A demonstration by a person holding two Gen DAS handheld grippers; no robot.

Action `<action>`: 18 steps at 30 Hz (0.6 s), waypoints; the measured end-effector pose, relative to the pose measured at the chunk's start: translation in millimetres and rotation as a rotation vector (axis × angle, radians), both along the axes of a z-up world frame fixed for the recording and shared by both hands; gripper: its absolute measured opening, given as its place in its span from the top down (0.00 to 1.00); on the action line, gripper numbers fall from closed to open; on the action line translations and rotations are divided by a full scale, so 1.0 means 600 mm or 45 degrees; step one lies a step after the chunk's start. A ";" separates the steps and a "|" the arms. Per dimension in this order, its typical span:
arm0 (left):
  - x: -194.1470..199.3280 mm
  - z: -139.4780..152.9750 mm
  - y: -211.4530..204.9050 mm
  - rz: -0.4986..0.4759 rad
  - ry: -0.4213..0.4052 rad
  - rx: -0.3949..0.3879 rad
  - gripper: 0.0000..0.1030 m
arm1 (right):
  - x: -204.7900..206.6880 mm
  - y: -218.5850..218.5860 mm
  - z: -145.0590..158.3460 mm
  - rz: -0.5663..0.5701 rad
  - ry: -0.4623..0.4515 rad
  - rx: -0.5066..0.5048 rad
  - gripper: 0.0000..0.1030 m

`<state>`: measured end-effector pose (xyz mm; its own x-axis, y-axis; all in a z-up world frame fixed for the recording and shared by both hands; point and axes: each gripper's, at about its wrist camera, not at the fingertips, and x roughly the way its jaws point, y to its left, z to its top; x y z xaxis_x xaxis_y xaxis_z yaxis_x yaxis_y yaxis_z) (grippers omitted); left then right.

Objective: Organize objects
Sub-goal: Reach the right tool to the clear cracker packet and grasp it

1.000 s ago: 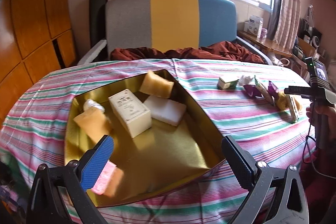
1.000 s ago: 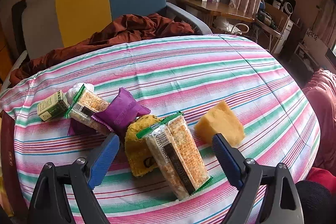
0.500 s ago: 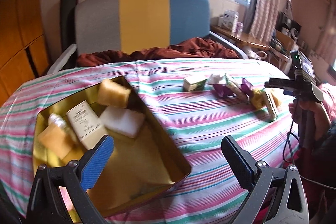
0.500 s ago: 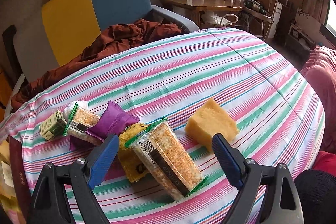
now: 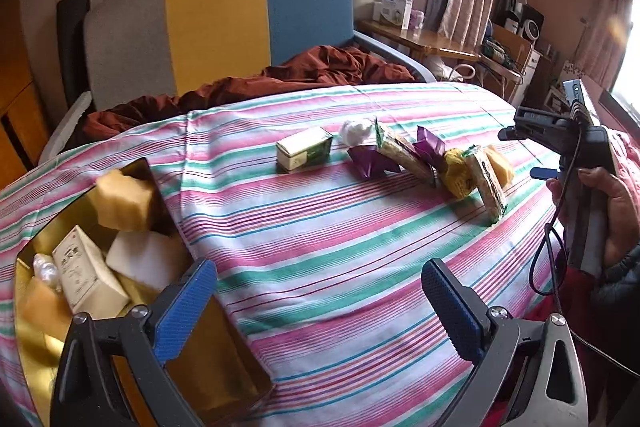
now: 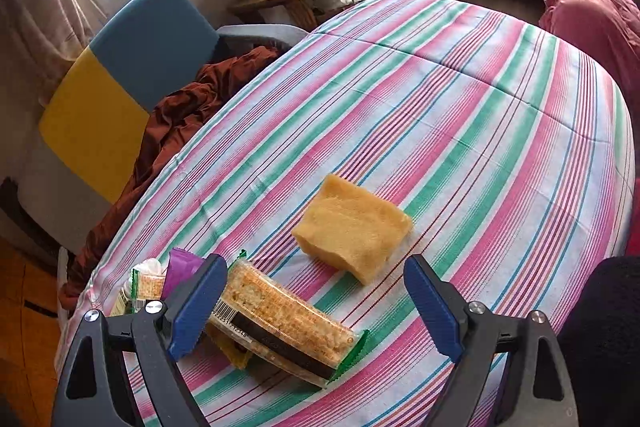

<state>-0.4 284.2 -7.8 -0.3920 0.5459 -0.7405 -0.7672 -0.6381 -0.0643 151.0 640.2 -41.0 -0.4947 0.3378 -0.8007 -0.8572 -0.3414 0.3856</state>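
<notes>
A gold tin (image 5: 200,383) at the left holds a yellow sponge (image 5: 122,201), a white block (image 5: 144,259) and a cream box (image 5: 86,275). My left gripper (image 5: 318,307) hangs open over the striped cloth beside the tin, holding nothing. Across the cloth lie a green-and-white carton (image 5: 304,149), purple packets (image 5: 372,161), and cracker packs (image 5: 402,153). My right gripper (image 6: 312,303) is open above a cracker pack (image 6: 280,319), with a yellow sponge (image 6: 352,227) just beyond its fingers. The same gripper (image 5: 560,135) shows at the right, gripped by a hand (image 5: 612,215).
The table wears a pink, green and white striped cloth (image 5: 340,247). Behind it stands a grey, yellow and blue chair (image 5: 220,23) with a rust-coloured blanket (image 5: 280,79). A cluttered wooden desk (image 5: 420,39) sits under the window.
The left gripper has swung right, so the tin slid to the left edge of its view. The right gripper rolled and shifted right; the sponge is now centred ahead of its fingers.
</notes>
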 end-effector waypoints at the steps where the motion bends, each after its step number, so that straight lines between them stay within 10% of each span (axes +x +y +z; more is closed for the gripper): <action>1: -0.001 -0.004 0.008 -0.005 -0.011 -0.006 0.00 | 0.005 0.002 0.000 -0.015 0.015 -0.008 0.11; 18: -0.001 -0.072 0.091 -0.073 -0.156 -0.092 0.00 | -0.070 -0.028 -0.034 0.308 -0.080 -0.097 0.11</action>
